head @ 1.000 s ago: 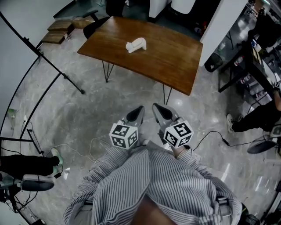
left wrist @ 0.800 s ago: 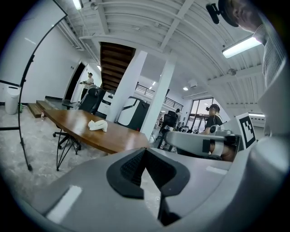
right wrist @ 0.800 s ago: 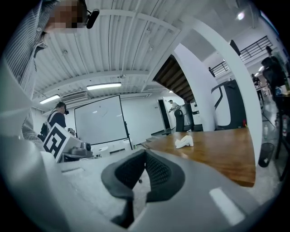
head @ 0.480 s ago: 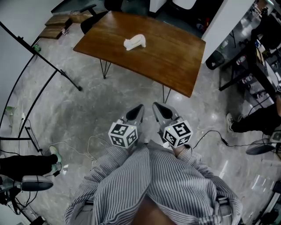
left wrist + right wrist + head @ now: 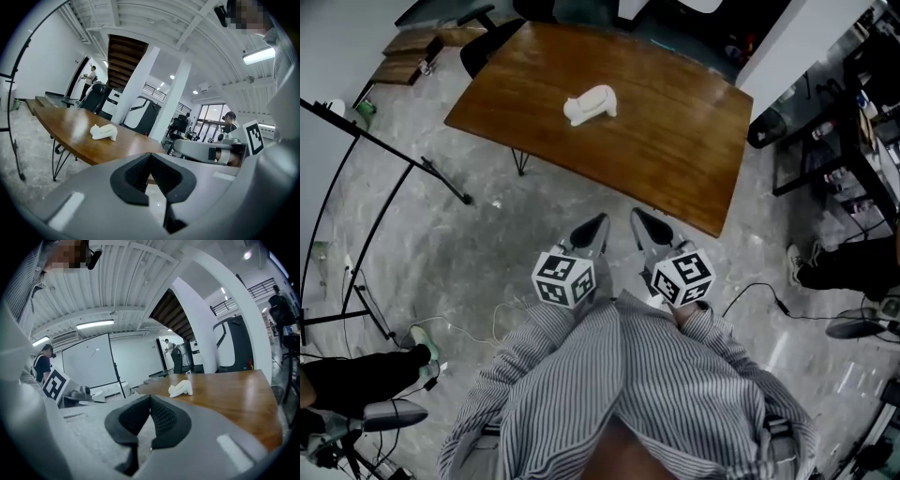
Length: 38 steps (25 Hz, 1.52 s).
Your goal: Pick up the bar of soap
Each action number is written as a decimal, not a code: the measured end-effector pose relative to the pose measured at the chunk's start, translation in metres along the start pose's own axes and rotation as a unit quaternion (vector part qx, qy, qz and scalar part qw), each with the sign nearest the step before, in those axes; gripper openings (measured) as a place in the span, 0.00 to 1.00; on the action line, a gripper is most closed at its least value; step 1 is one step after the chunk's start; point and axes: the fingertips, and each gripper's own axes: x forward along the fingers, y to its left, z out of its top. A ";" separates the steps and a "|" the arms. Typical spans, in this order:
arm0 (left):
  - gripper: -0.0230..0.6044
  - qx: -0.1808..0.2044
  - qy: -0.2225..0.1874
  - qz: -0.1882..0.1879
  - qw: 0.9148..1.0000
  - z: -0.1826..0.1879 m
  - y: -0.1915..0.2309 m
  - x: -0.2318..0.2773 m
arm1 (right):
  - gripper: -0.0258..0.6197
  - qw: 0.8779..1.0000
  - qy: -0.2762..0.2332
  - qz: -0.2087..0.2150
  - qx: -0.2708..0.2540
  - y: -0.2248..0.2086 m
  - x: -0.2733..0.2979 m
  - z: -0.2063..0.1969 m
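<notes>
Left tool and right tool: jaws closed, empty, at centre frame, short of the tabletop. Bar of soap lies at upper centre, well apart. Risk: unopened jaws would shove it across the smooth wood.

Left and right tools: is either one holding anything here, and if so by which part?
Nothing is held. The left tool and right tool are both shut and empty, short of the table; the soap lies untouched on it.
</notes>
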 end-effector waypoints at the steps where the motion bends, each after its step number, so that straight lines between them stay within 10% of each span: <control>1: 0.04 -0.003 0.001 -0.002 1.000 0.007 0.010 0.008 | 0.04 1.000 0.001 0.000 0.001 -0.005 0.012 0.004; 15: 0.05 0.036 0.013 -0.043 0.998 0.098 0.108 0.109 | 0.04 1.000 0.005 -0.008 0.001 -0.062 0.145 0.054; 38: 0.11 0.104 0.124 -0.024 0.987 0.110 0.181 0.226 | 0.04 0.995 0.071 0.049 0.040 -0.137 0.214 0.057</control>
